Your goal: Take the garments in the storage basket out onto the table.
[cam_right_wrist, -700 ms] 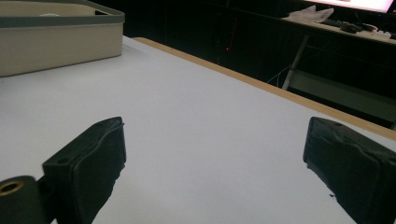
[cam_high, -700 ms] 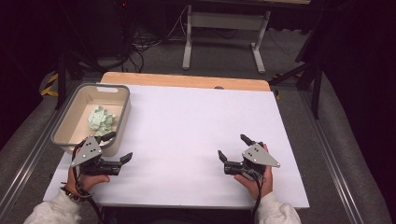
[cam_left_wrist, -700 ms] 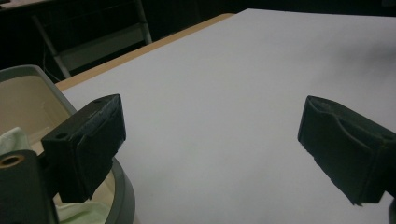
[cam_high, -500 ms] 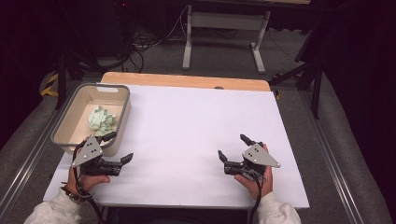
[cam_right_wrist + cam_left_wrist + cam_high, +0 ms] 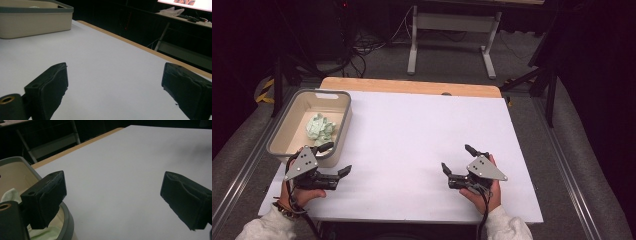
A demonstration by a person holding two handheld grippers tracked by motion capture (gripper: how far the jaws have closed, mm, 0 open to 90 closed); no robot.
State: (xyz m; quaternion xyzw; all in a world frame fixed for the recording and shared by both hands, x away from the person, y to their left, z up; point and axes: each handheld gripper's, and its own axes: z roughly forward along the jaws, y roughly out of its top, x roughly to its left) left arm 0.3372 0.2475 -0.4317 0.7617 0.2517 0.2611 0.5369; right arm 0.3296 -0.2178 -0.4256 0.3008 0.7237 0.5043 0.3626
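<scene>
A grey-rimmed beige bin (image 5: 287, 126) stands at the table's left side, and a crumpled pale green cloth (image 5: 320, 128) lies inside it. My left gripper (image 5: 336, 159) rests low at the front left, just in front of the bin's near corner, open and empty. In the left gripper view its jaws (image 5: 113, 195) stand wide apart over bare white sheet, with the bin rim (image 5: 66, 221) and a bit of the cloth (image 5: 45, 234) by the left jaw. At the front right, my right gripper (image 5: 457, 159) is open too, holding nothing. The right gripper view (image 5: 115, 85) has the bin (image 5: 32, 21) far off.
A white sheet (image 5: 422, 135) covers the table, with a strip of wooden tabletop (image 5: 412, 86) bare along the far edge. Beyond it stands a metal frame (image 5: 452, 30) on a dark floor with cables. Grey rails run along both sides of the table.
</scene>
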